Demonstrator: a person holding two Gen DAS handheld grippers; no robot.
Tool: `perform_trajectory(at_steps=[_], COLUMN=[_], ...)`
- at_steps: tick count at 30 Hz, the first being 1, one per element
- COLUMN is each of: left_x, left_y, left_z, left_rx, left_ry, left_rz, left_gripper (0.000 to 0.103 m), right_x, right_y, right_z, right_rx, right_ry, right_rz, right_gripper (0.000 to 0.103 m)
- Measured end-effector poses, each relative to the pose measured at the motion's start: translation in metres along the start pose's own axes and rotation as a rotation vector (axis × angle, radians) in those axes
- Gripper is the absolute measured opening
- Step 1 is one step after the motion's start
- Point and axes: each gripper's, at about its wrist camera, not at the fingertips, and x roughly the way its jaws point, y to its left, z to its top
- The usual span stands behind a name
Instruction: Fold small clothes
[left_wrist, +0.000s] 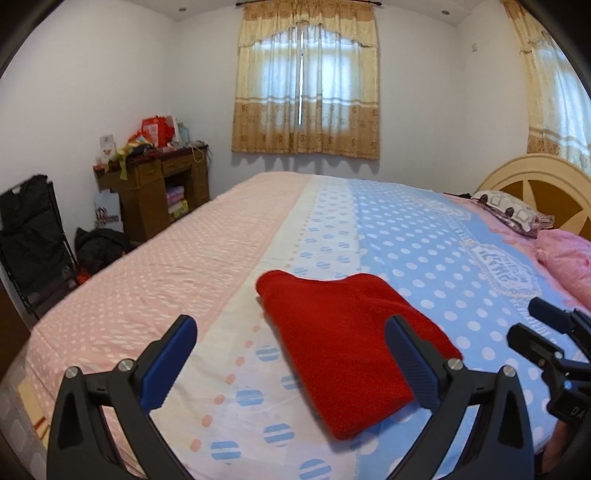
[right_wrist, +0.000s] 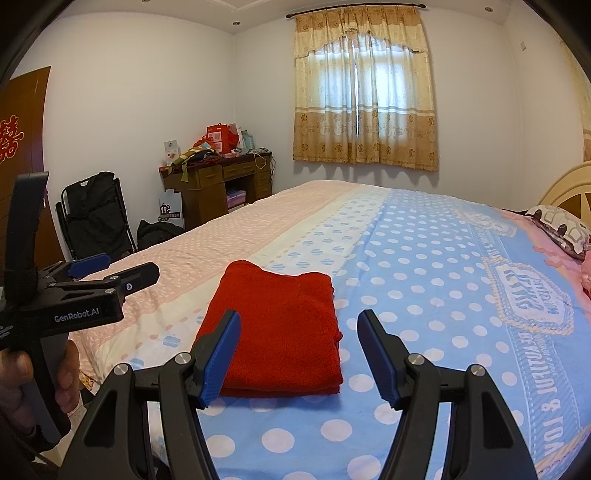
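A red cloth (left_wrist: 343, 343) lies folded into a neat rectangle on the dotted bedspread (left_wrist: 184, 266), close to the near edge of the bed. My left gripper (left_wrist: 291, 326) hovers over its left part, jaws wide open and holding nothing. In the right wrist view the same red cloth (right_wrist: 280, 325) sits just ahead of my right gripper (right_wrist: 299, 319), which is open and empty above the cloth's near edge. The left gripper (right_wrist: 122, 267) shows at the left of that view, held by a hand (right_wrist: 37, 373). The right gripper (left_wrist: 528, 321) peeks in at the right of the left wrist view.
The bedspread (right_wrist: 424, 258) runs far back and to both sides. A patterned pillow (left_wrist: 509, 210) and a pink blanket (left_wrist: 569, 258) lie by the headboard at the right. Beyond the bed's left side stand a cluttered wooden desk (right_wrist: 218, 184) and a black folding chair (right_wrist: 96, 214).
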Motion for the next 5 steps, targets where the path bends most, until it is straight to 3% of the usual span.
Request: perform_trajectory(at_steps=[5], left_x=[-0.0004], left_y=[-0.0008], left_z=[0.0008], left_rx=[0.010], left_ry=[-0.008], left_rz=[0.001], left_gripper=[0.103], right_x=[0.0006], right_y=[0.0000], right_z=[-0.0017], right_rx=[0.000], right_ry=[0.002], right_rz=[0.002], right_gripper=[0.067])
